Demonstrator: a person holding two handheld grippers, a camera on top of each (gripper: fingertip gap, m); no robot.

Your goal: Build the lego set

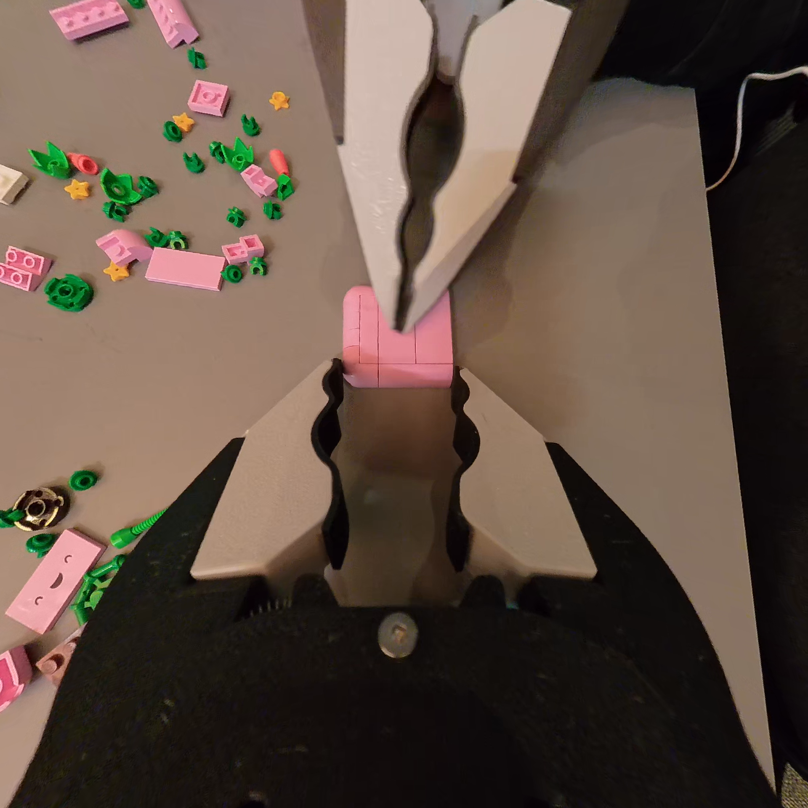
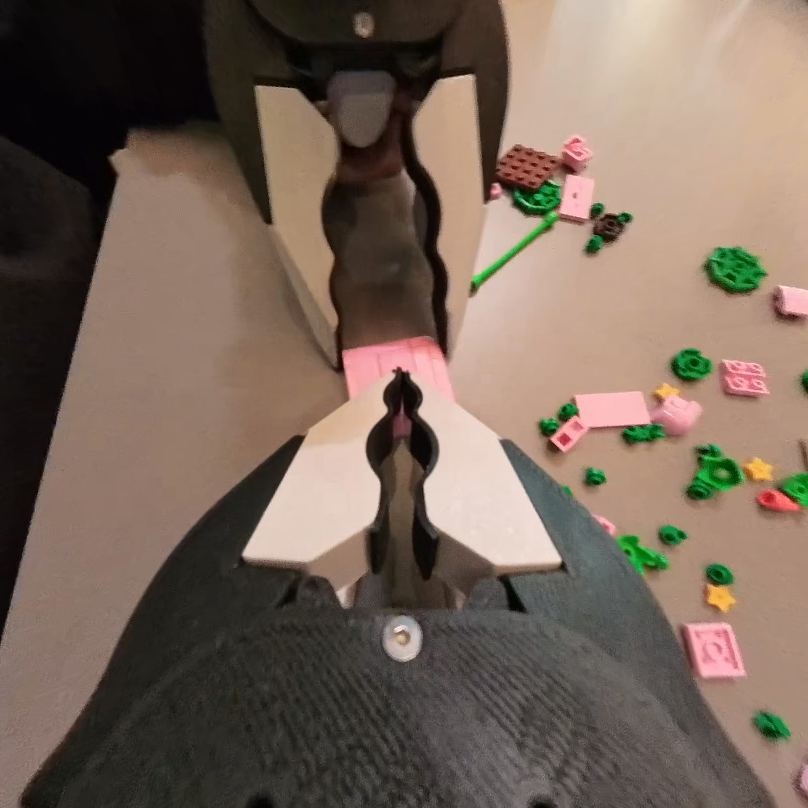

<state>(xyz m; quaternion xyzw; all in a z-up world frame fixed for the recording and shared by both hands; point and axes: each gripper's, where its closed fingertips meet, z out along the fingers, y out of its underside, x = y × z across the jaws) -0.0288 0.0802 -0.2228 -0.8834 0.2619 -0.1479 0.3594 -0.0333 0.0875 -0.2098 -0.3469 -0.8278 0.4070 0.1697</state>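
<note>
The left tool (image 1: 397, 371) clamps the pink block (image 1: 395, 345); the closed right tool (image 2: 400, 371) presses its top.

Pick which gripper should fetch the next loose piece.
Right. The right gripper is shut with its tips on top of the pink brick block, gripping nothing evident; the left gripper clamps that block's sides, steadying it on the grey table.

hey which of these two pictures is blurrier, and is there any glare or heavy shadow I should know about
The right wrist view is softer: the loose pieces smear and the pink block loses its seams. The left wrist view is sharp; seams on the pink block read clearly, dark only beyond the table edge. Both bend straight lines; light glare shows top right in the right wrist view.
</note>
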